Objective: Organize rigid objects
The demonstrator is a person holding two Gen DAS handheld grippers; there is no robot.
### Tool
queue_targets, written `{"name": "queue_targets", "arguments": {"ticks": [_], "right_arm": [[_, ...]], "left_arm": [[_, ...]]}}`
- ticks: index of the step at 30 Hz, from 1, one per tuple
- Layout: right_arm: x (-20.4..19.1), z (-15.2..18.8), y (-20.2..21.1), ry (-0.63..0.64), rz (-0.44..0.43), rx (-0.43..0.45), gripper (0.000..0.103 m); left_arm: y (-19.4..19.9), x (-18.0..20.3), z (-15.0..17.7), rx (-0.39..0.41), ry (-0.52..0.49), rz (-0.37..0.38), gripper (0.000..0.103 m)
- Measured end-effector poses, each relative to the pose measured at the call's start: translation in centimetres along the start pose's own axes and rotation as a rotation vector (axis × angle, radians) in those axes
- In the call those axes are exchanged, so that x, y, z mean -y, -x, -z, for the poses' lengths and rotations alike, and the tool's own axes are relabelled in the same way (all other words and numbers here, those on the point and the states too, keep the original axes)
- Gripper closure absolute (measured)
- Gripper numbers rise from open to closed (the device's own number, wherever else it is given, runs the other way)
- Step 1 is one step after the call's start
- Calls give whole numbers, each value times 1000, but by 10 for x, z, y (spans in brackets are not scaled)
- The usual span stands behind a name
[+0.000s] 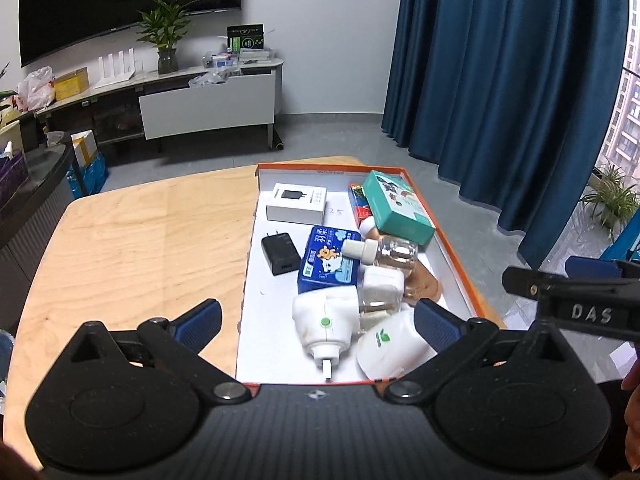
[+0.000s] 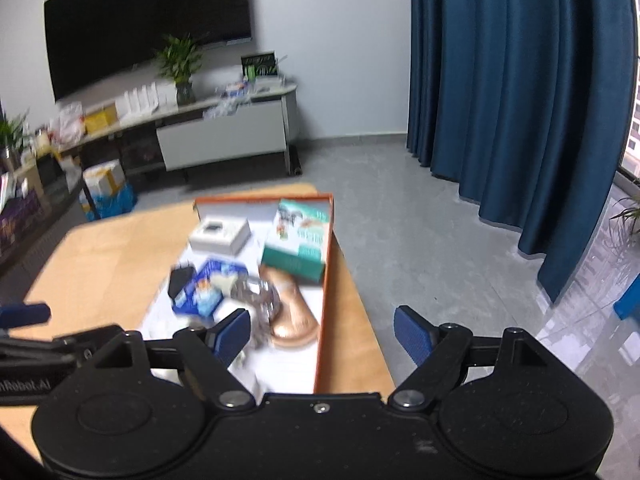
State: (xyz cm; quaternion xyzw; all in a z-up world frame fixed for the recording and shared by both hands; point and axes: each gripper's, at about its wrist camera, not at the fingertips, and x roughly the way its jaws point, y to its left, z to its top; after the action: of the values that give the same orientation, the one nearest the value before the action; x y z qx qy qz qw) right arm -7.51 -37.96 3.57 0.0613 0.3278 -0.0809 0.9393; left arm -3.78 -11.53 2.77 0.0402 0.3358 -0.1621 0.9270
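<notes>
An orange-rimmed shallow box (image 1: 456, 248) sits on the wooden table (image 1: 140, 240) and holds several items: a white charger box (image 1: 297, 202), a black plug adapter (image 1: 280, 254), a blue tissue pack (image 1: 330, 264), a teal carton (image 1: 398, 206), a clear bottle (image 1: 384, 250), a white plug-in device (image 1: 326, 320) and a white cap (image 1: 392, 344). My left gripper (image 1: 320, 320) is open and empty, above the near end of the box. My right gripper (image 2: 322, 334) is open and empty, over the box's right rim (image 2: 326, 292); that view is blurred.
A TV console (image 1: 200, 96) with a plant (image 1: 166, 32) stands against the far wall. Blue curtains (image 1: 500, 80) hang at the right. The table's left half (image 1: 120, 248) is bare wood. The right gripper's body (image 1: 580, 300) shows at the right edge of the left wrist view.
</notes>
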Motion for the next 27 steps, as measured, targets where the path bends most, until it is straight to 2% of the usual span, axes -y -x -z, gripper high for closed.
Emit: {"name": "queue_targets", "arguments": {"ticks": [8,27], "right_arm": [[4,15,-2,-30,-6,-23,10],[-3,21,-13,-9,-20,-60,10]], "left_arm": [[2,5,9,-8,-15,-10,0],[-4,3,14,-34,6,-41,0]]}}
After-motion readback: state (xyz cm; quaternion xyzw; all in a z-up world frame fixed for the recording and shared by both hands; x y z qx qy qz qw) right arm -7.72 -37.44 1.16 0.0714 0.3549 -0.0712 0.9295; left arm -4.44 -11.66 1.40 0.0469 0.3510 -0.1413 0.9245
